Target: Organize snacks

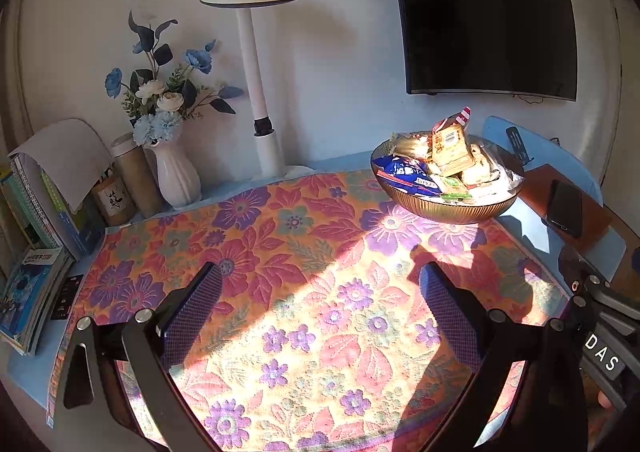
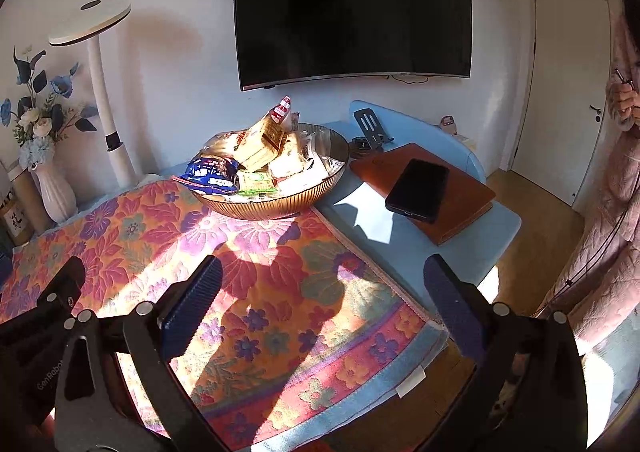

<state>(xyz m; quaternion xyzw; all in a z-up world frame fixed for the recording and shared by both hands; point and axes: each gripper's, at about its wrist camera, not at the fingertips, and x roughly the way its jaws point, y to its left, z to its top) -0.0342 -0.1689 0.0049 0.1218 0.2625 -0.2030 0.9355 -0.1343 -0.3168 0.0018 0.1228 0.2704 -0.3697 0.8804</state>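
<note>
At the upper right of the left wrist view, the ribbed amber glass bowl (image 1: 444, 207) stands at the far edge of the orange floral quilted mat (image 1: 280, 252), heaped with wrapped snacks: a blue foil packet (image 1: 404, 171) toward the left rim and a tan cracker pack with a red-striped end (image 1: 450, 143) standing up highest. Nothing lies loose on the mat, so the sorting looks either not begun or already gathered; I cannot tell which. The left hand-held gripper (image 1: 320, 300) hangs near the bowl with its jaws spread wide and nothing between them, and so does the right hand-held gripper (image 2: 320, 292). The next move would likely call for reaching forward to the topmost pack. Beside the bowl, a black phone (image 2: 418, 189) rests on a brown leather notebook (image 2: 452, 203) on the pale blue counter (image 2: 360, 211).
</note>
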